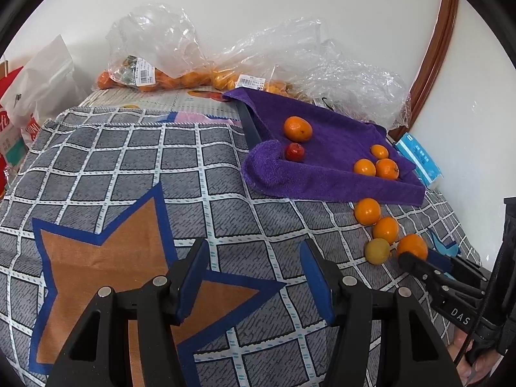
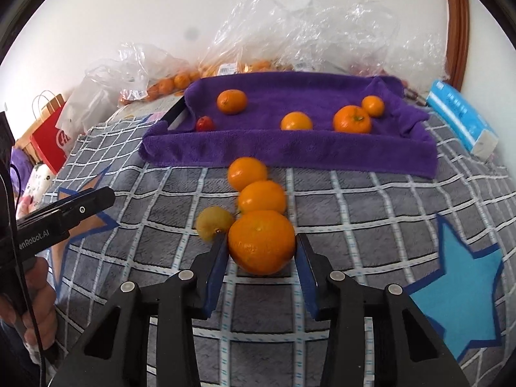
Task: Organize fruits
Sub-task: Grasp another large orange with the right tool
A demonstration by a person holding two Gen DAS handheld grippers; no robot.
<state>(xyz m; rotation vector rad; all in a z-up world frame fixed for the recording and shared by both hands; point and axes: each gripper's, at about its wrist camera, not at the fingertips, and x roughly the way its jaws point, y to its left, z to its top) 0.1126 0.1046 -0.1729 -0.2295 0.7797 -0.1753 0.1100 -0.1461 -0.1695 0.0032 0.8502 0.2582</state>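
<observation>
Surface: checked grey cloth (image 2: 354,213) with star patches covered what looked like a bed, white wall behind.
Nearest orange: the orange (image 2: 262,242) lay on the cloth, first in a short row before the purple towel (image 2: 290,151).
Right claw: the right claw (image 2: 262,258) had both pads against that orange's sides, clamped on it, likely to lift it.
Left claw: the left claw (image 1: 254,277) hung apart over bare cloth, holding nothing.
Towel: its raised edges cupped several oranges and one small red fruit (image 2: 205,124), probably to stop rolling.
Bags: clear plastic bags (image 1: 154,48) of oranges sat behind.
Writing: "DAS" on the right claw, "enRobot.AI" on the left; bag stickers unreadable.
</observation>
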